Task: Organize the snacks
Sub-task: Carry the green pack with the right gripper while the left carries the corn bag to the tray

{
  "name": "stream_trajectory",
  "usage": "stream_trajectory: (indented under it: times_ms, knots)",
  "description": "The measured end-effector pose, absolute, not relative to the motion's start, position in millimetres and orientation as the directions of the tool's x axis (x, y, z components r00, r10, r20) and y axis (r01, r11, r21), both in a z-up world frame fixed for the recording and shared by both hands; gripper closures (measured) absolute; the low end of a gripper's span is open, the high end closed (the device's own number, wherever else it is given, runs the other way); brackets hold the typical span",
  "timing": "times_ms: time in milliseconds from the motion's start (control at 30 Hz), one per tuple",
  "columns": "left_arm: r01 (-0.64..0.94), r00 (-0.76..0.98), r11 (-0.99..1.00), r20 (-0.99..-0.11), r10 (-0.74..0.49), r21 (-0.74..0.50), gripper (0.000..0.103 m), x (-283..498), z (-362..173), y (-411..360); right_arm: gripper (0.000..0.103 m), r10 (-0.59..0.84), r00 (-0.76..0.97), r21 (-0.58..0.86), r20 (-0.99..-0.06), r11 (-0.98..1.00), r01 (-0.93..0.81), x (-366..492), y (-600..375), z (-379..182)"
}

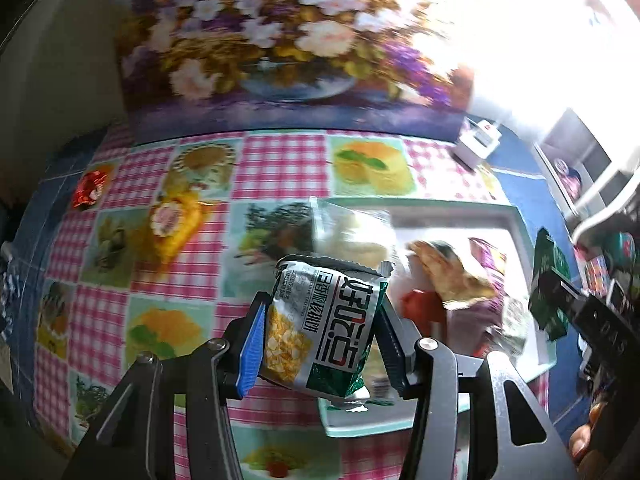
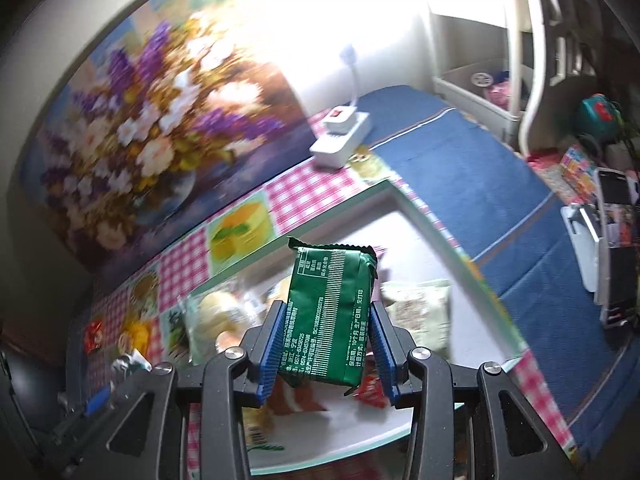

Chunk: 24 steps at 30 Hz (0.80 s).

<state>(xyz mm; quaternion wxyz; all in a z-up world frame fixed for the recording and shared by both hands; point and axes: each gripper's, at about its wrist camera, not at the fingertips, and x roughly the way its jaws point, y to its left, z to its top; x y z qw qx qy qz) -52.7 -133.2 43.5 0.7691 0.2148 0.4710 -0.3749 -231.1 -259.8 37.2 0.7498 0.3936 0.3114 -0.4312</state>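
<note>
My left gripper point(image 1: 320, 312) is shut on a silver and green snack packet point(image 1: 326, 320) and holds it above the near left edge of a white tray point(image 1: 452, 216). My right gripper point(image 2: 328, 316) is shut on a dark green snack packet point(image 2: 328, 312) and holds it above the same tray point(image 2: 416, 232). In the left wrist view the right gripper shows at the right with its green packet point(image 1: 550, 280). Several snacks lie in the tray, among them a clear pack with pale buns point(image 1: 352, 232) and a purple bag point(image 1: 486, 256).
A yellow snack pack point(image 1: 174, 220) and a small red packet point(image 1: 89, 190) lie on the pink checked tablecloth point(image 1: 280, 164) left of the tray. A flower painting point(image 1: 288, 40) stands behind. A white power strip point(image 2: 340, 136) sits at the back. Blue cloth point(image 2: 472, 168) lies to the right.
</note>
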Motion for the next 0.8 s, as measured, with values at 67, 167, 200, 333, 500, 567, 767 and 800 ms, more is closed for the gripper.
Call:
stream_trajectory:
  times_ms: [67, 167, 200, 333, 500, 567, 767, 800]
  knots:
    - [0.792, 0.265, 0.61, -0.888, -0.375, -0.022, 0.05, -60, 42, -138, 0.059, -0.412, 0.428, 0.322, -0.804, 0.302, 0.897, -239, -263, 38]
    - [0.814, 0.24, 0.58, -0.893, -0.381, -0.028, 0.05, -74, 40, -146, 0.059, -0.423, 0.416, 0.32, -0.805, 0.281, 0.905, -248, -267, 39]
    - [0.819, 0.234, 0.573, -0.894, -0.382, -0.03, 0.05, -77, 39, -148, 0.059, -0.424, 0.412, 0.319, -0.807, 0.274, 0.907, -250, -268, 38]
    - [0.836, 0.223, 0.549, -0.901, -0.372, -0.02, 0.05, -88, 34, -155, 0.059, -0.4, 0.414, 0.329, -0.817, 0.265, 0.906, -251, -271, 31]
    - [0.843, 0.207, 0.537, -0.923, -0.325, 0.0, 0.05, -91, 16, -162, 0.059, -0.34, 0.393, 0.322, -0.855, 0.246, 0.914, -248, -274, 11]
    - [0.844, 0.2, 0.536, -0.933, -0.298, 0.009, 0.05, -92, 6, -165, 0.059, -0.313, 0.387, 0.322, -0.867, 0.239, 0.916, -247, -274, 3]
    - [0.851, 0.177, 0.525, -0.947, -0.269, 0.009, 0.05, -94, -6, -168, 0.059, -0.261, 0.377, 0.324, -0.889, 0.223, 0.919, -246, -275, -12]
    - [0.853, 0.175, 0.521, -0.948, -0.268, 0.011, 0.05, -96, -7, -169, 0.059, -0.259, 0.376, 0.324, -0.89, 0.223, 0.919, -246, -275, -13]
